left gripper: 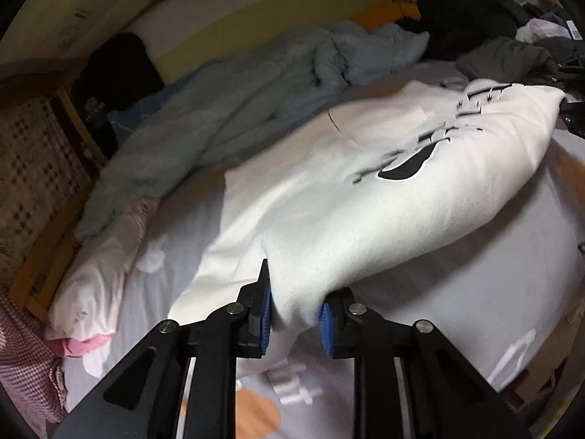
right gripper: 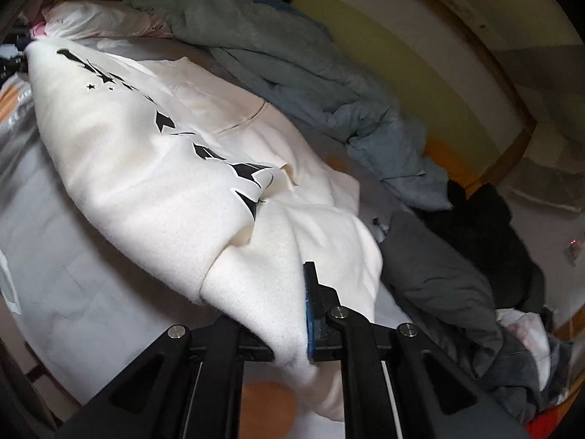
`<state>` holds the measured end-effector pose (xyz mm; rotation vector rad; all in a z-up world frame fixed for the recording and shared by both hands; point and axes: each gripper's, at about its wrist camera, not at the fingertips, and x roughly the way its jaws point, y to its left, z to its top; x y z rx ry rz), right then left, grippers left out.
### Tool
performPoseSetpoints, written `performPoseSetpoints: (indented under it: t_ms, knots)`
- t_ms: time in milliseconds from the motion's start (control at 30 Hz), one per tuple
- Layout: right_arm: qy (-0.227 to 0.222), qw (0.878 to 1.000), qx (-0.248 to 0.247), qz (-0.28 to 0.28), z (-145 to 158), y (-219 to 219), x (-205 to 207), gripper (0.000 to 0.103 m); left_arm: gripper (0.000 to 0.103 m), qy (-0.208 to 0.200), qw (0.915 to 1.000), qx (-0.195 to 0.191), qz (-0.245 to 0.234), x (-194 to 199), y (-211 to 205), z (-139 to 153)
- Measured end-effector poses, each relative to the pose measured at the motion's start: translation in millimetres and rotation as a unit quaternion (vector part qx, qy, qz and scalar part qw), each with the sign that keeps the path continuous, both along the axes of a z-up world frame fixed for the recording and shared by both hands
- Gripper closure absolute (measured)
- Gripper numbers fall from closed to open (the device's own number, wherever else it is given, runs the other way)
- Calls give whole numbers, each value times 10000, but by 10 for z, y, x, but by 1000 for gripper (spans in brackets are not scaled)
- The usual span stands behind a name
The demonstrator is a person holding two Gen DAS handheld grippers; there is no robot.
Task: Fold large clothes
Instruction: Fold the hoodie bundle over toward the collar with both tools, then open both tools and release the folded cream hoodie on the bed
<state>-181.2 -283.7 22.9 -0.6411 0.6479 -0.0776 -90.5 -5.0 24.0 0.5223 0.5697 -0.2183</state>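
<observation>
1. The sweatshirt (left gripper: 329, 197) is white with a black print (left gripper: 406, 168) across it.
2. The gripper pads (left gripper: 265, 314) are blue, on black fingers.
3. The bedsheet (left gripper: 457, 292) is pale grey with orange patches.
4. The duvet (left gripper: 219, 109) is grey-blue.
5. The pillow (left gripper: 98, 285) is white with pink.
6. A dark grey garment (right gripper: 438, 278) lies beside a black one (right gripper: 486, 226).
</observation>
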Motion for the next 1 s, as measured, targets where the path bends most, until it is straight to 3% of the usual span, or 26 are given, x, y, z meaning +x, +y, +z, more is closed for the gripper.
performPoseSetpoints:
  t_ms: [100, 200, 267, 333, 367, 400, 433, 500, 567, 633, 733, 867, 1000]
  knots:
    - [-89, 9975, 682, -184, 256, -179, 286, 91, 80, -186, 9994, -241, 154, 179, -45, 186]
    - [-286, 9926, 1122, -355, 545, -366, 774, 87, 73, -588, 9968, -415, 346, 628, -78, 404]
    - [-408, 9915, 1138, -479, 656, -506, 1308, 80, 54, -878, 9942, -300, 545, 1067, -131, 485]
    - [-482, 9931, 897, -587, 707, -546, 1800, 64, 34, -1058, 9898, -171, 939, 1655, -132, 517]
    - [-471, 9945, 663, -655, 704, -559, 2038, 57, 34, -980, 9883, -247, 1140, 1900, -84, 522]
    - [-553, 9942, 388, -841, 696, -581, 2267, 39, 34, -909, 9848, -366, 1433, 2119, -10, 533]
    - [-598, 9931, 325, -955, 694, -616, 2414, 33, 35, -872, 9814, -526, 1629, 2264, 72, 554]
    - [-436, 9919, 609, -1027, 718, -751, 2608, 33, 35, -951, 9768, -1028, 1618, 2330, 251, 645]
    - [-531, 9890, 801, -1122, 735, -853, 2586, 33, 30, -1194, 9740, -1193, 1512, 2193, 345, 697]
    - [-863, 9859, 833, -1167, 766, -935, 2428, 30, 26, -1299, 9748, -1103, 1442, 2058, 363, 694]
    - [-1271, 9777, 1145, -1221, 826, -1105, 2138, 18, 26, -1100, 9799, -1007, 1322, 1885, 368, 588]
    - [-707, 9734, 1796, -1237, 712, -1339, 1978, 18, 14, -850, 9820, -862, 1447, 1732, 453, 287]
    - [85, 9571, 2576, -1326, 302, -1569, 1979, 18, 13, -485, 9785, -796, 1838, 1782, 641, -78]
